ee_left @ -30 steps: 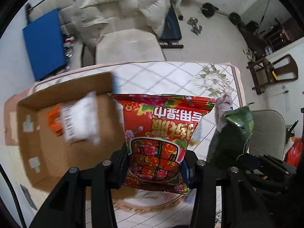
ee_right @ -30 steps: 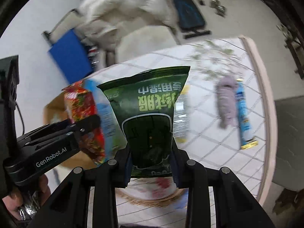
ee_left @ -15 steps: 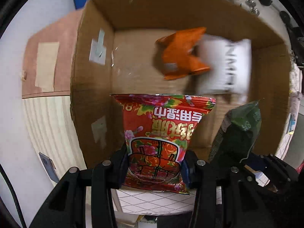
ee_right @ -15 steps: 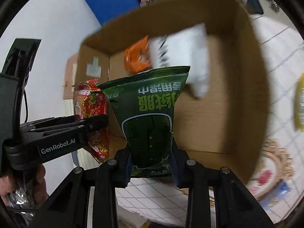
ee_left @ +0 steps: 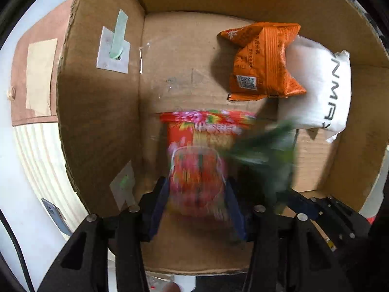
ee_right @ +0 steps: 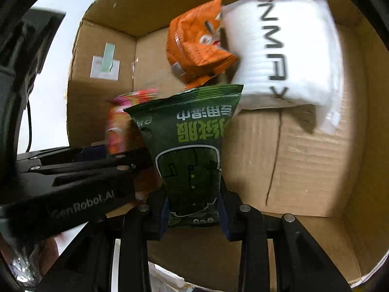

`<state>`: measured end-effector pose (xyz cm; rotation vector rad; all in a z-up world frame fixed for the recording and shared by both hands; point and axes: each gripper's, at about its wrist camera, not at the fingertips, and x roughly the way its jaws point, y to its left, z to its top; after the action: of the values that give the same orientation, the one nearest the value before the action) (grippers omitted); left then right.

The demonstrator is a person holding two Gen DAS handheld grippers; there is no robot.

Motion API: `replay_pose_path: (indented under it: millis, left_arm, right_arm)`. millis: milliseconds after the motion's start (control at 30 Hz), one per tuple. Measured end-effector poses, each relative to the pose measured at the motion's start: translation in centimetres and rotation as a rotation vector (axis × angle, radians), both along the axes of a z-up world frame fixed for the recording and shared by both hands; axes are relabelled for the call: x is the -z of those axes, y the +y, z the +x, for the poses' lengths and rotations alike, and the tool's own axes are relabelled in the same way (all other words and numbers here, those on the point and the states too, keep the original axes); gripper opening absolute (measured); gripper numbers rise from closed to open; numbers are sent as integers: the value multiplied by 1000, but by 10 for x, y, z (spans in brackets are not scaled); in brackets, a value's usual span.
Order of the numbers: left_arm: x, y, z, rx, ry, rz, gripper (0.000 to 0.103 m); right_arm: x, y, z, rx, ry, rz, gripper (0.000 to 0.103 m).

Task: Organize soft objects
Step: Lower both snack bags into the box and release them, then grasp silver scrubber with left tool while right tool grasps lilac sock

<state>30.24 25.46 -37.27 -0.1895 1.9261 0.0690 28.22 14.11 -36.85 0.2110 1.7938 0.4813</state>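
Both grippers hang over an open cardboard box [ee_left: 102,112]. The red flowered packet [ee_left: 198,165] is blurred between the fingers of my left gripper [ee_left: 197,194], whose jaws stand wider than the packet; the packet looks to be dropping into the box. My right gripper [ee_right: 194,204] is shut on the green packet [ee_right: 189,141], which also shows blurred in the left wrist view [ee_left: 265,153]. The red packet shows in the right wrist view [ee_right: 119,124] beside the left gripper's black body [ee_right: 73,182].
An orange packet [ee_left: 265,60] and a white soft pack [ee_left: 321,90] lie on the box floor at the far right; both show in the right wrist view, orange [ee_right: 197,41] and white [ee_right: 287,53]. The box walls [ee_right: 372,146] rise around both grippers.
Both grippers swung from the table to over the box and lowered into it. The left jaws have opened and the red packet is slipping down, blurred. The right still holds the green packet.
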Motion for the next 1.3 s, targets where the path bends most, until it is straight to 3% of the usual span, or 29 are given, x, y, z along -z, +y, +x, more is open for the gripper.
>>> replay_pose_path:
  millis: [33,67,133,200,333,367,433,467,800,1000,1300]
  left_arm:
    - [-2,1,1,-6,-3,0,57]
    - [-6,2,3,-6,-18,5,59]
    - [-14,1,4,1,-37,13,61]
    - [-22,0,2,-5,-53,8,71]
    - [-41,-3,-2,-4,-95,11,73]
    - [-46,-4,-5,-4,-112,15,78]
    - [-60,-6,-15,-8,-161,26,95]
    - [-68,-9,-22,-10,-189,37,98]
    - [-142,-31,-66,-29,-448,101,98]
    - [-168,-42,-95,-16,-538,134,98]
    - [-208,-49,-133,-37,-636,164,99]
  right_arm:
    - [0,1,1,-7,0,1,53]
    - [-1,1,1,-12,0,-1,77]
    - [-8,3,4,-13,-6,-2,95]
    - [-16,0,4,-25,-21,-26,95]
    - [-33,-9,3,-25,-56,-63,97]
    - [-41,-11,1,-31,-81,-80,102]
    - [-51,-23,4,-41,-129,-115,103]
    - [-59,-32,3,-47,-160,-134,103]
    - [-121,-77,-29,-34,-383,-219,103]
    - [-160,-88,-61,-27,-475,-225,103]
    - [-199,-100,-102,-10,-541,-189,103]
